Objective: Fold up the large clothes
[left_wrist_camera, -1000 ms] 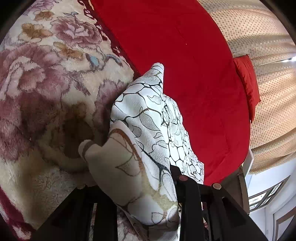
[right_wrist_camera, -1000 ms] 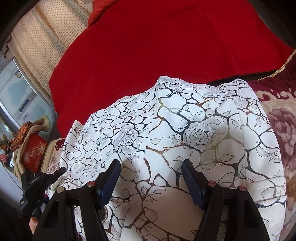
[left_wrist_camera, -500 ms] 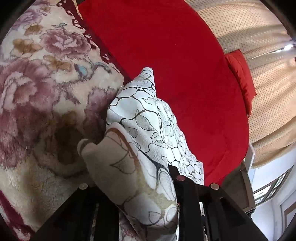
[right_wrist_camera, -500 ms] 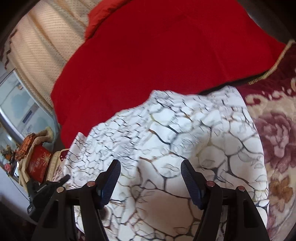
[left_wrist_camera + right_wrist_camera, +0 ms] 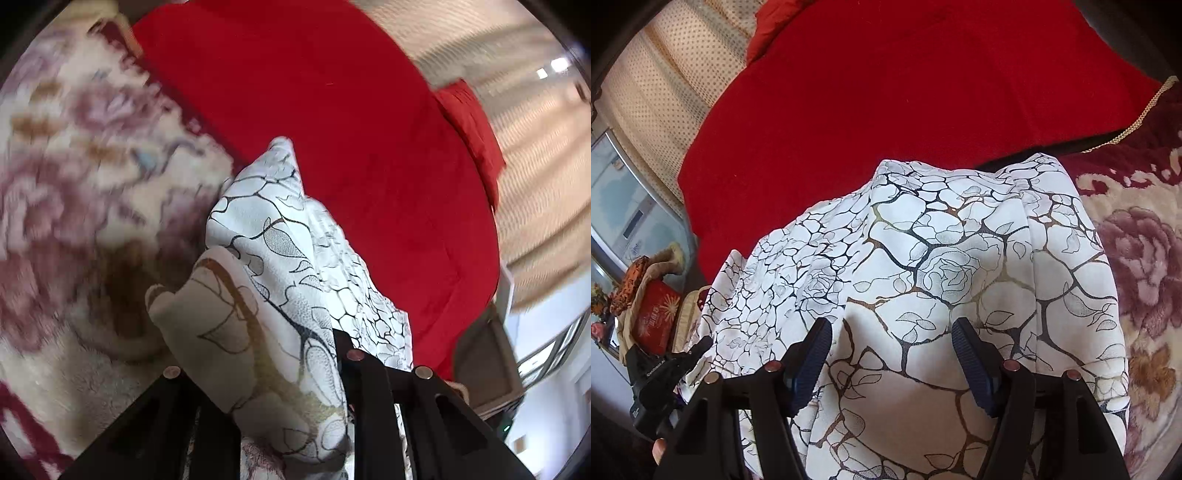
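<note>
A white garment [image 5: 960, 266] printed with black and gold rose outlines lies on the bed, over the red sheet and the floral blanket. In the left wrist view a bunched fold of it [image 5: 266, 295] fills the space between my left gripper's [image 5: 266, 354] jaws, which are shut on it. My right gripper [image 5: 892, 336] is open, its blue-padded fingers [image 5: 812, 354] hovering just over the flat cloth, holding nothing. The left gripper also shows at the lower left of the right wrist view [image 5: 665, 376].
A red sheet [image 5: 905, 92] covers the far part of the bed. A plush floral blanket [image 5: 74, 184] lies on the near side. A red pillow [image 5: 469, 122] and dotted curtains [image 5: 524, 166] stand behind. A red box [image 5: 653, 314] sits beside the bed.
The left wrist view has swung and blurred slightly while the fold stays clamped. The right gripper has shifted a little over the garment and stays open.
</note>
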`<state>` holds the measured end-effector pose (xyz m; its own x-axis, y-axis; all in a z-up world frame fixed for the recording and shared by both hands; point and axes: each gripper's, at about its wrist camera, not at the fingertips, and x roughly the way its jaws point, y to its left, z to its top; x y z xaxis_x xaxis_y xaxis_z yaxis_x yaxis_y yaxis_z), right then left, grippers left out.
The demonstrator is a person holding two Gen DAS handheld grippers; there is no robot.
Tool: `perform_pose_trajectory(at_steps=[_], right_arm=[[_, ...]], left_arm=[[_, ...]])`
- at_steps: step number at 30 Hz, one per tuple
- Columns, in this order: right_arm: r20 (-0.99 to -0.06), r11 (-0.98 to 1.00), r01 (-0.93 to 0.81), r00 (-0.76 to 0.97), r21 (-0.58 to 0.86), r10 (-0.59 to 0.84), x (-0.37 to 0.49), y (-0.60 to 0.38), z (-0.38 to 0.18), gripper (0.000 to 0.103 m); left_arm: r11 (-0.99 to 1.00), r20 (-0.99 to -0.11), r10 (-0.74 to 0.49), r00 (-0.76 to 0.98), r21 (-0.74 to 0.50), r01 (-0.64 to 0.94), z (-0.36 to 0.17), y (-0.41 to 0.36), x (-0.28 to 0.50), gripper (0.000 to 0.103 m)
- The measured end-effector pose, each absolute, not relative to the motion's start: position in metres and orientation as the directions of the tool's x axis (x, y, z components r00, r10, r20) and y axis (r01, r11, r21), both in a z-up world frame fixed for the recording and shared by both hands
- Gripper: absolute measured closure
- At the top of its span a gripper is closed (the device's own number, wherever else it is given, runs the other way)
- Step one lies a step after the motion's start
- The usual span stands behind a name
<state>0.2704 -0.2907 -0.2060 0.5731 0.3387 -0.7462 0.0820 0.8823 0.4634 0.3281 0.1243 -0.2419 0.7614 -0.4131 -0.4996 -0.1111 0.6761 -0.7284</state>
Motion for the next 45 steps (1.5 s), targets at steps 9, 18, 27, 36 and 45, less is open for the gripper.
perform_pose_trajectory(at_steps=[9, 18, 27, 36, 45], right_arm=[[-0.678, 0.829, 0.098, 0.632, 0.551, 0.376, 0.259, -0.325, -0.192, 0.033], [-0.447, 0.591, 0.034, 0.689, 0.806, 0.570, 0.259, -0.393, -0.178, 0.030], [-0.412, 0.385, 0.167, 0.535, 0.907, 0.738, 0.305, -0.419, -0.234, 0.016], [-0.542, 0.584, 0.069, 0.471, 0.809, 0.696, 0.352, -0.366, -0.197, 0.010], [-0.688, 0.784, -0.102, 0.420, 0.612, 0.592, 0.391, -0.303, -0.205, 0.075]], left_arm=[[0.893, -0.524, -0.361, 0.772, -0.433, 0.124, -0.140, 0.045, 0.316, 0.088], [0.877, -0.613, -0.389, 0.688, -0.017, 0.481, -0.130, -0.139, 0.261, 0.089], [0.828, -0.705, -0.387, 0.594, 0.018, 0.561, -0.186, -0.182, 0.247, 0.089], [0.808, -0.684, -0.357, 0.636, 0.115, 0.577, -0.182, -0.188, 0.225, 0.089], [0.792, -0.686, -0.373, 0.624, 0.115, 0.600, -0.173, -0.192, 0.217, 0.089]])
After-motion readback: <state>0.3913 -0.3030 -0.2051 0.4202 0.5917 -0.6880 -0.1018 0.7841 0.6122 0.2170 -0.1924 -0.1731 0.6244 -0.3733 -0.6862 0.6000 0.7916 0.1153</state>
